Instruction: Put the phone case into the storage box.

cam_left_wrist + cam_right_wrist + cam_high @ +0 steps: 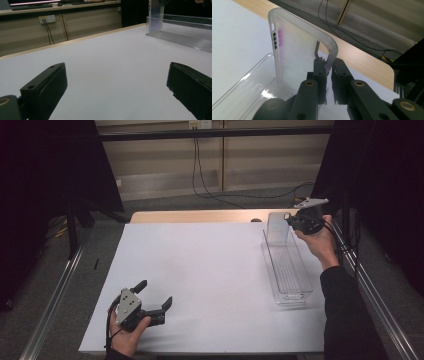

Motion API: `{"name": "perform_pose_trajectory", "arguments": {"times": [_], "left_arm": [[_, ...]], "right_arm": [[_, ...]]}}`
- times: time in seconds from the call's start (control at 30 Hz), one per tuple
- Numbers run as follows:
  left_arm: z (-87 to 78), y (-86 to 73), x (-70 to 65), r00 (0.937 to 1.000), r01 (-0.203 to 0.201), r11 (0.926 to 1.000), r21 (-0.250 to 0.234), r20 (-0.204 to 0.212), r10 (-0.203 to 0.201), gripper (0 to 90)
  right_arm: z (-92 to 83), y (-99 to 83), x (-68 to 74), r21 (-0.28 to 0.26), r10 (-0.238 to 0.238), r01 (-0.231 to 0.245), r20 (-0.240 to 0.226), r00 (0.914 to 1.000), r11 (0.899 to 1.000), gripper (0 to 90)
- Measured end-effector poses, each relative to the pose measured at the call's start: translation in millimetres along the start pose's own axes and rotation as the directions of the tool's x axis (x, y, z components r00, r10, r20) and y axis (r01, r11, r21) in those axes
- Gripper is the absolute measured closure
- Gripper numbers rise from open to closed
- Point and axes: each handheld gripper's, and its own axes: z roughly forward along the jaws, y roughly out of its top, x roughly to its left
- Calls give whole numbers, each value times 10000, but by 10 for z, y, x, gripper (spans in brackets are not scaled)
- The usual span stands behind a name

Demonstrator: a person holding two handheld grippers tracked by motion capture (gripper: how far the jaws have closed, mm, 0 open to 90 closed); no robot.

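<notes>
White tabletop [200,270]: right hand-held gripper [327,65] clamps the translucent phone case [297,50] upright in the clear tray [287,270], release pending; left hand-held gripper [152,295] open, idle.

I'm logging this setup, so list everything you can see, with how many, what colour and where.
phone case: one, frosted clear, upright at the far end of the tray, its edge pinched by the right gripper
tray: one, clear plastic, long, right side of the table
table: one, white top, wooden far edge
cables: black, on the floor beyond the table
left gripper: one, black, open, near left of the table
right gripper: one, black, shut on the phone case
</notes>
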Motion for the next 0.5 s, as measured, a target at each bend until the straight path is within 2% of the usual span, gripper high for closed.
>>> {"name": "perform_pose_trajectory", "arguments": {"times": [0.17, 0.5], "left_arm": [[5, 1, -6, 10000, -18, 10000, -17, 16, 18, 31], [5, -1, -1, 10000, -56, 10000, 11, 6, 56, 31]], "right_arm": [[20, -49, -77, 16, 383, -383, -49, 9993, 9993, 813], [71, -31, -81, -20, 590, -590, 19, 9983, 9983, 814]]}}
